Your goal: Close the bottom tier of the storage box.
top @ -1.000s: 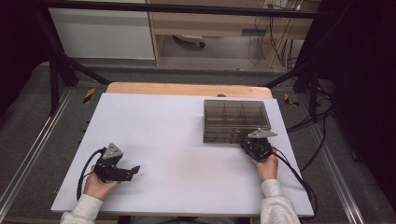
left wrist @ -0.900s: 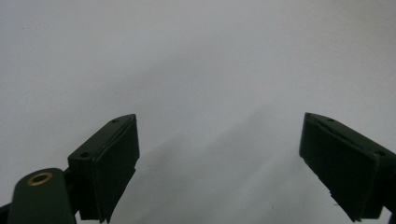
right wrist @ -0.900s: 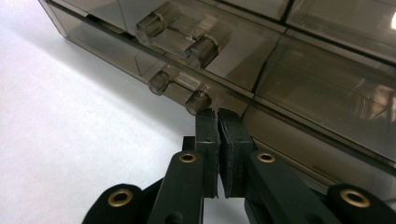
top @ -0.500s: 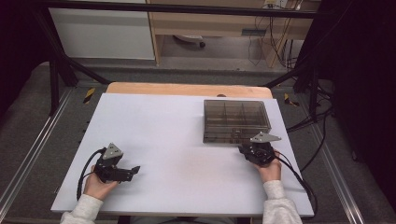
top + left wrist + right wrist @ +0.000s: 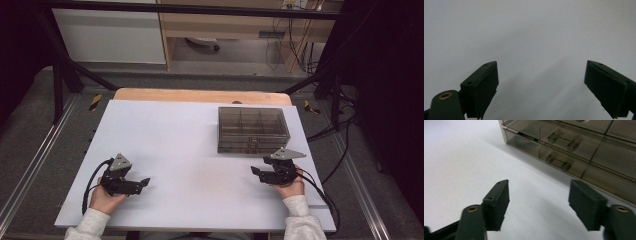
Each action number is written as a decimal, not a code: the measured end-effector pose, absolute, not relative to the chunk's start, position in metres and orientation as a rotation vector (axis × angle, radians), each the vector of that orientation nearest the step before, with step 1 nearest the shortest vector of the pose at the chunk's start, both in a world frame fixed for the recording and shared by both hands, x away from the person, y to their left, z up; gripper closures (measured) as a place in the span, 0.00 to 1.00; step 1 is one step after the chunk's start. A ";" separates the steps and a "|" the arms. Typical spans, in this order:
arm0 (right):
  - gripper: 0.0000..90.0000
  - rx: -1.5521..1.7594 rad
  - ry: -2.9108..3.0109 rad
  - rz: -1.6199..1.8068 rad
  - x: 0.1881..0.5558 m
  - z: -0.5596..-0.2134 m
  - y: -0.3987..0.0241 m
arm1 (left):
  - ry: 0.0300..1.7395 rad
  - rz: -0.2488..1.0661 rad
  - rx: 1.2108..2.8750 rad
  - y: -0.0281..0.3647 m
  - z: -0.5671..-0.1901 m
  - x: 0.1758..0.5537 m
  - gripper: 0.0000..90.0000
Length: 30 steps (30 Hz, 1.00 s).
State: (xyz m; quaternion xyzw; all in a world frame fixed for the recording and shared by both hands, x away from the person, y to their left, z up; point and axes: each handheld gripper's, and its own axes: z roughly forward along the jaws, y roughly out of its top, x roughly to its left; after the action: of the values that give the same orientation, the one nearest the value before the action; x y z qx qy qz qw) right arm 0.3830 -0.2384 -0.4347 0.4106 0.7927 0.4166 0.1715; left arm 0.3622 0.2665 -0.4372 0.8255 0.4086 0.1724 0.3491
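A smoky see-through drawer box (image 5: 252, 129) stands on the white table (image 5: 180, 135) at the right. My right gripper (image 5: 255, 171) hovers just in front of it and points left. Its jaws have just been opening and hold nothing. In the right gripper view the right gripper (image 5: 539, 185) is open, and past it are the box front (image 5: 574, 150) and two clear drawer handles (image 5: 562, 140), the upper drawer slightly out. My left gripper (image 5: 144, 182) rests near the front left, open. Only bare table shows between the jaws of the left gripper (image 5: 541, 65) in its own view.
A wooden strip (image 5: 200, 95) runs along the table's far edge. Metal frame rails (image 5: 30, 160) flank both sides. Cables (image 5: 325, 195) trail from the right gripper toward the table's right edge. White surface lies between the two grippers.
The right gripper has drawn back from the box front toward the person and its jaws have opened. The left gripper has stayed put.
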 end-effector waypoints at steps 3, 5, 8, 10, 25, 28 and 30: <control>0.24 1.150 2.267 1.183 0.379 -0.435 -0.238 | 1.059 0.448 2.140 0.266 -0.437 0.362 0.13; 0.20 1.138 2.280 1.187 0.377 -0.436 -0.238 | 1.059 0.448 2.141 0.266 -0.437 0.362 0.13; 0.14 1.154 2.285 1.189 0.375 -0.437 -0.238 | 1.060 0.448 2.140 0.266 -0.437 0.362 0.13; 0.10 1.153 2.289 1.207 0.372 -0.438 -0.239 | 1.060 0.447 2.139 0.266 -0.437 0.362 0.13; 0.01 1.152 2.312 1.211 0.358 -0.448 -0.251 | 1.058 0.440 2.143 0.266 -0.438 0.362 0.13; 0.01 1.147 2.308 1.216 0.357 -0.449 -0.254 | 1.057 0.440 2.144 0.266 -0.438 0.361 0.13; 0.01 1.145 2.302 1.219 0.357 -0.449 -0.255 | 1.057 0.441 2.143 0.266 -0.438 0.361 0.13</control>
State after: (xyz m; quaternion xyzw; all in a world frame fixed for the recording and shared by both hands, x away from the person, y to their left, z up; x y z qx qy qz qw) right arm 0.3571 -0.2552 -0.4487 0.3980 0.8001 0.4238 0.1477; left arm 0.3613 0.2660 -0.4376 0.8267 0.4078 0.1701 0.3483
